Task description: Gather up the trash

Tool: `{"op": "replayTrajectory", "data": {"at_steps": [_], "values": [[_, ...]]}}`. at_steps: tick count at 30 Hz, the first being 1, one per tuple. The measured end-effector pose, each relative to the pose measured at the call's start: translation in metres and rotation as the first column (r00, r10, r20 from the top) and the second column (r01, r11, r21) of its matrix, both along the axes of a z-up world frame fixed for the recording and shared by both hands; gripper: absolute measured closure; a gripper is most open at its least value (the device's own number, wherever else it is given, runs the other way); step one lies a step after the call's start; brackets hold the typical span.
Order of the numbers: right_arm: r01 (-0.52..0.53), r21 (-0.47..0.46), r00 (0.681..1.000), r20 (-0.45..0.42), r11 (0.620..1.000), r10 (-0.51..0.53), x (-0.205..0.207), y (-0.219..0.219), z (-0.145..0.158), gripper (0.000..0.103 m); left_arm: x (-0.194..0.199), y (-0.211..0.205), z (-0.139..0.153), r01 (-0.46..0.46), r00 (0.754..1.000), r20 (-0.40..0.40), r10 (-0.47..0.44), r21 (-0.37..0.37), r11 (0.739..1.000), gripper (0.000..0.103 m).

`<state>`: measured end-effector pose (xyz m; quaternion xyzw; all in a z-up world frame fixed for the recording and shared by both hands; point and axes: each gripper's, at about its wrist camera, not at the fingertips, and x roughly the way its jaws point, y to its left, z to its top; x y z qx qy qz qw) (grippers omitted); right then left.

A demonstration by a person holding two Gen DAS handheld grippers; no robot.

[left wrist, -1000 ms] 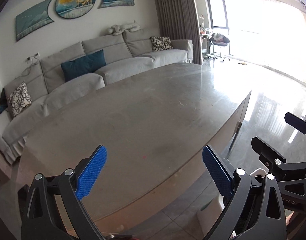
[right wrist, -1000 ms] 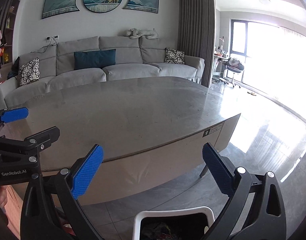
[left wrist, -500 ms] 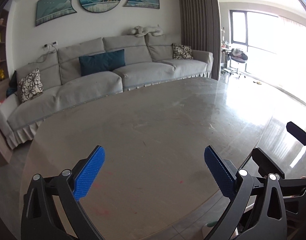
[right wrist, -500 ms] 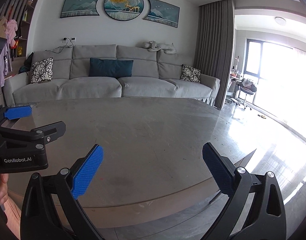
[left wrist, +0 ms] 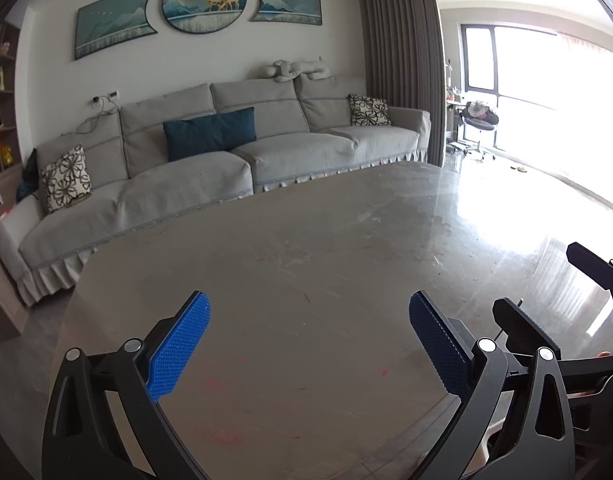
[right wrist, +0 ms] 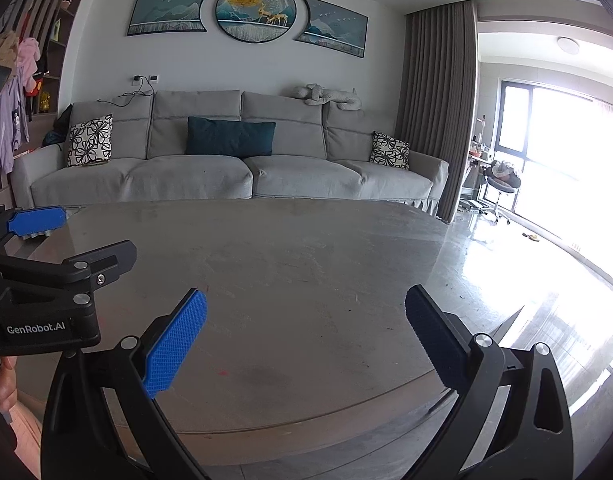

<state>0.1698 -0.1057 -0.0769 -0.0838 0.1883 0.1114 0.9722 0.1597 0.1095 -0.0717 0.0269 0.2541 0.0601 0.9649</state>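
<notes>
Now both grippers hover over the grey counter (left wrist: 326, 264), the left gripper (left wrist: 308, 344) and right gripper (right wrist: 306, 340) each with jaws spread wide and holding nothing. No trash shows in either view, so its place and long axis cannot be told. Across the upper frame stands a grey sofa (right wrist: 234, 168).

1. Both tongs hang side by side over the near edge of the counter (left wrist: 326, 264), the left tongs (left wrist: 306, 344) to the left of the right tongs (right wrist: 306, 340), each with its fingers spread wide and nothing between them.
2. Beyond the counter, ahead of the tongs, a sofa (right wrist: 234, 176) stands against the wall.
3. Three pictures (right wrist: 250, 12) hang on the wall above the sofa.
4. A curtain (right wrist: 434, 112) hangs right of the sofa, with a window (right wrist: 546, 132) further right.
5. A chair (right wrist: 502, 184) stands by the window.
</notes>
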Motion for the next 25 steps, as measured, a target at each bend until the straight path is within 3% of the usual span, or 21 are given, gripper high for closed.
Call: {"op": "replayTrajectory", "data": {"at_steps": [25], "values": [[-0.008,-0.016,1.0,0.014,1.0,0.008,0.004,0.013,0.006,0.004,-0.004,0.008,0.008,-0.006,0.999,0.035,0.005,0.007,1.0,0.004]]}}
